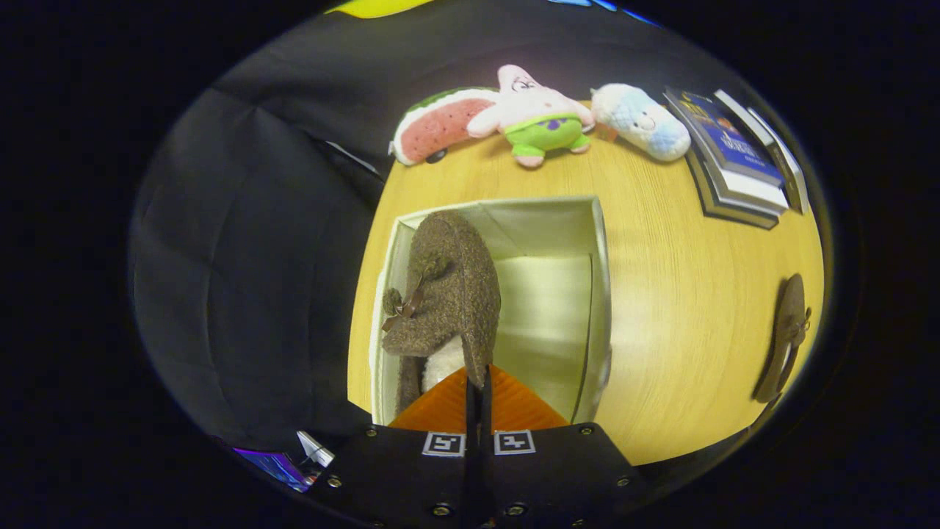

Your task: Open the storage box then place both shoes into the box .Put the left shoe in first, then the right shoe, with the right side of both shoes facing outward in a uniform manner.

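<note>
hand-held gripper [477, 386] clamped on brown shoe [448, 294] heel, shoe hanging over open storage box [598, 294]; second shoe [787, 338] well apart.

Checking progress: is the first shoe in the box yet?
Yes. The brown shoe sits inside the open box, along its left wall, with the gripper shut on its rim. The other shoe lies on the table.

A brown fleecy shoe [448, 294] is seen in a cream box [598, 294]. A yellow wood-grain table [683, 294] is noted. A second brown shoe [787, 334], a pink-and-green toy [534, 114] and a red-and-green watermelon toy [437, 126] are recorded.
</note>
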